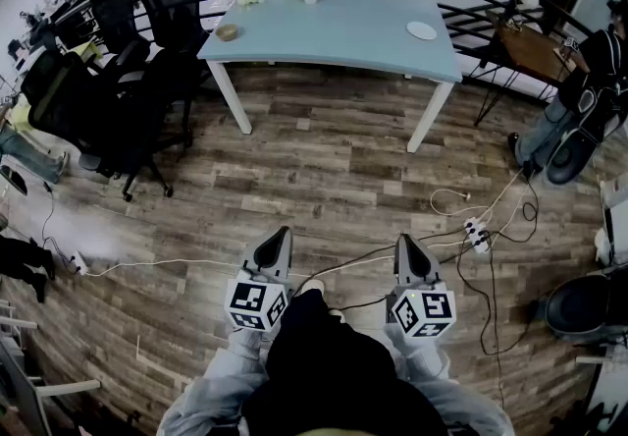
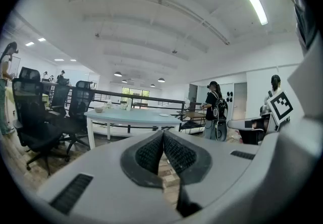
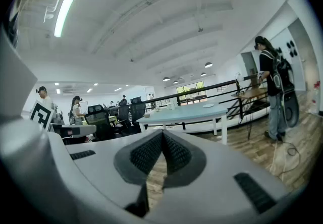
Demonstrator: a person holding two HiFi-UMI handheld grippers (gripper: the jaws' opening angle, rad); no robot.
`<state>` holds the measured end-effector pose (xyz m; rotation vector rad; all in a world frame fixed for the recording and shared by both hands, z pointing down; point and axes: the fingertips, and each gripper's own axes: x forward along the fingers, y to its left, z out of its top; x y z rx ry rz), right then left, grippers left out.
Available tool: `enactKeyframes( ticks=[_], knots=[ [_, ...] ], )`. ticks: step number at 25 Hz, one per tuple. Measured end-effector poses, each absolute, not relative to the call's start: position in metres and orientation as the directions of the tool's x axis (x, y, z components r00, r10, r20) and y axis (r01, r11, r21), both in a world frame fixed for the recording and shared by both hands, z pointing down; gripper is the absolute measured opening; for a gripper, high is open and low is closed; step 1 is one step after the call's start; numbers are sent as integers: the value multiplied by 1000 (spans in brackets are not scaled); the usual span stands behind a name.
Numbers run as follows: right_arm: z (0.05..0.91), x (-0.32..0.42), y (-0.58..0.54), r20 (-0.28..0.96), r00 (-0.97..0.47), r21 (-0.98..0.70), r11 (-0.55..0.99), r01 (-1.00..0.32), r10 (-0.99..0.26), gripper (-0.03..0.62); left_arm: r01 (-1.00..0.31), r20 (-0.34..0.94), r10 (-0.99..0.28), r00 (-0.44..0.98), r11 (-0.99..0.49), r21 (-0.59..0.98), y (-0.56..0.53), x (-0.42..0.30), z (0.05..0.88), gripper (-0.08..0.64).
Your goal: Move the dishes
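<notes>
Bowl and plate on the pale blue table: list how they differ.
The bowl is tan and looks deeper; the plate is white and flat. The bowl sits near the left end of the table in the head view, the plate near the right end. Both are round and rest on it.

Bright, even indoor light is filling all three views. A long ceiling lamp [image 2: 255, 3] is glaring white at the top of the left gripper view, and a strip light [image 3: 63, 13] is burning out likewise in the right gripper view. Daylight is perhaps entering through the far windows [image 2: 133, 92]. The table [image 1: 334, 27] is casting only a soft shadow on the wooden floor [image 1: 324, 179]. Fisheye distortion is bending straight lines and blackening the corners. The near bodies of the left gripper [image 2: 163, 133] and right gripper [image 3: 162, 133] are lying out of focus.
</notes>
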<state>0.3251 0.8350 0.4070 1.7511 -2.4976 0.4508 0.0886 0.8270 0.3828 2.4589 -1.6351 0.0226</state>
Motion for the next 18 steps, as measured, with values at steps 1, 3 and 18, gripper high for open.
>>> enactKeyframes(
  ticks=[1, 3, 18],
  knots=[
    [407, 328, 838, 213, -351, -206, 309, -928, -912, 8, -913, 116, -910, 397, -380, 148, 832, 93, 383, 17],
    [407, 335, 845, 203, -342, -208, 301, -931, -917, 9, -909, 115, -906, 408, -391, 145, 841, 100, 382, 17],
    [399, 336, 858, 123, -361, -154, 341, -927, -925, 9, -896, 94, -894, 438, -426, 129, 857, 112, 381, 17]
  ],
)
